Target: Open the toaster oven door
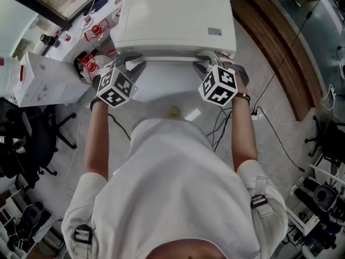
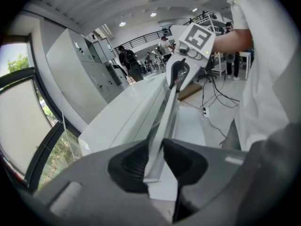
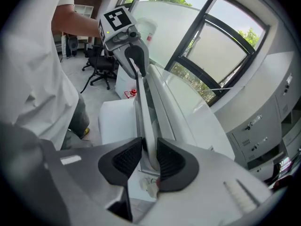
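A white toaster oven (image 1: pixel 175 20) stands in front of me, seen from above. Its door (image 1: pixel 167 82) shows below the top's front edge, tilted out toward me. Along the door's upper edge runs a long handle bar (image 1: pixel 170 59). My left gripper (image 1: pixel 131 62) is shut on the bar's left end, and my right gripper (image 1: pixel 207 62) on its right end. In the left gripper view the handle (image 2: pixel 164 121) passes between the pads of the left gripper (image 2: pixel 155 166) and runs on to the right gripper (image 2: pixel 181 72). In the right gripper view the right gripper (image 3: pixel 149 159) clamps the handle (image 3: pixel 143 117), with the left gripper (image 3: pixel 136 62) beyond.
A white box (image 1: pixel 46 80) and red-capped items (image 1: pixel 91 63) lie to the oven's left. A black office chair (image 1: pixel 32 144) stands at the left. Cables (image 1: pixel 259 112) trail on the floor to the right, beside a wooden strip (image 1: pixel 280 47). My white-shirted torso fills the lower head view.
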